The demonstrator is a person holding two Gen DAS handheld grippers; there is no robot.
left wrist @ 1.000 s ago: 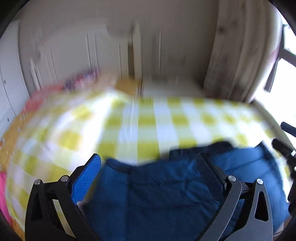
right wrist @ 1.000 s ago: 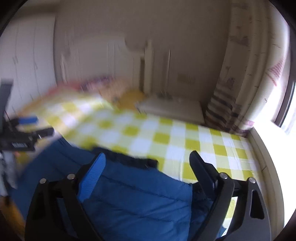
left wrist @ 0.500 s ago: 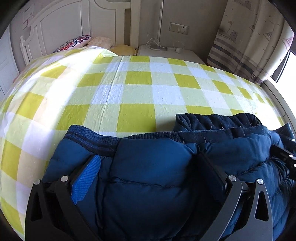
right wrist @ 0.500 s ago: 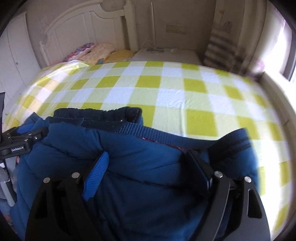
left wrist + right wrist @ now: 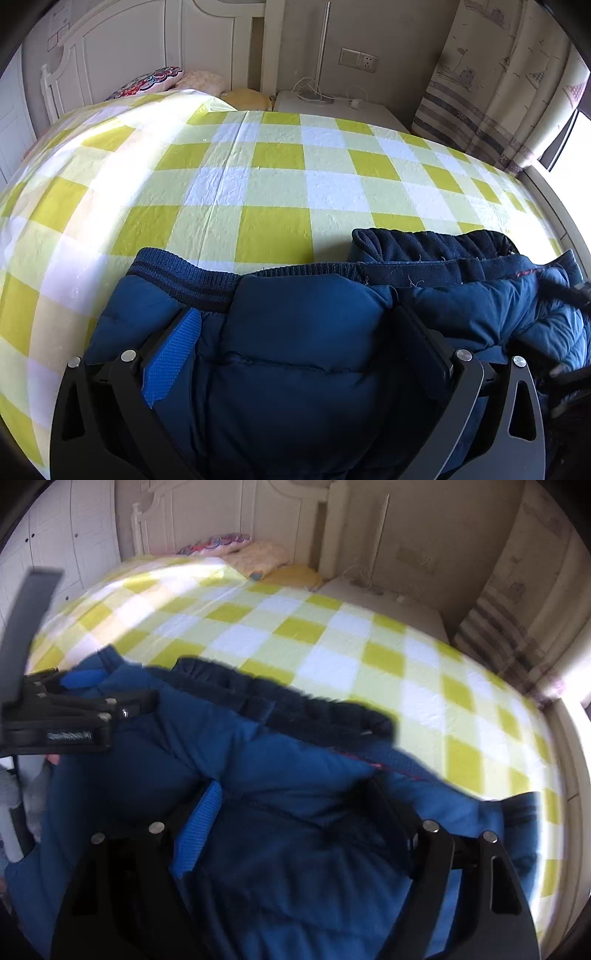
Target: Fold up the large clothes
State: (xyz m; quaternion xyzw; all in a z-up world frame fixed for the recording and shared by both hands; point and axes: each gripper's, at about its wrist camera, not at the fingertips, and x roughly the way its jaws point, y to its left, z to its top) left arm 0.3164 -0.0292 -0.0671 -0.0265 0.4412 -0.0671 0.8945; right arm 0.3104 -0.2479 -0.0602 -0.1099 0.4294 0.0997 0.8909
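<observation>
Blue jacket (image 5: 303,332) lies between left gripper (image 5: 295,339) jaws (bed beneath).

One blue padded jacket (image 5: 303,332), one checked bedspread (image 5: 258,177), two pillows (image 5: 155,79).

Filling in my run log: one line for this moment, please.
blue padded jacket on checked bedspread | left gripper gripping it | right gripper closing, jacket between

**Bedroom around the bed**

A yellow-and-white checked bedspread (image 5: 258,173) covers the bed. Patterned pillows (image 5: 155,79) lie against a white headboard (image 5: 122,48). Beside it stands a white nightstand (image 5: 343,110) with cables, below a wall socket (image 5: 358,59). A striped curtain (image 5: 491,92) hangs by the window.
</observation>
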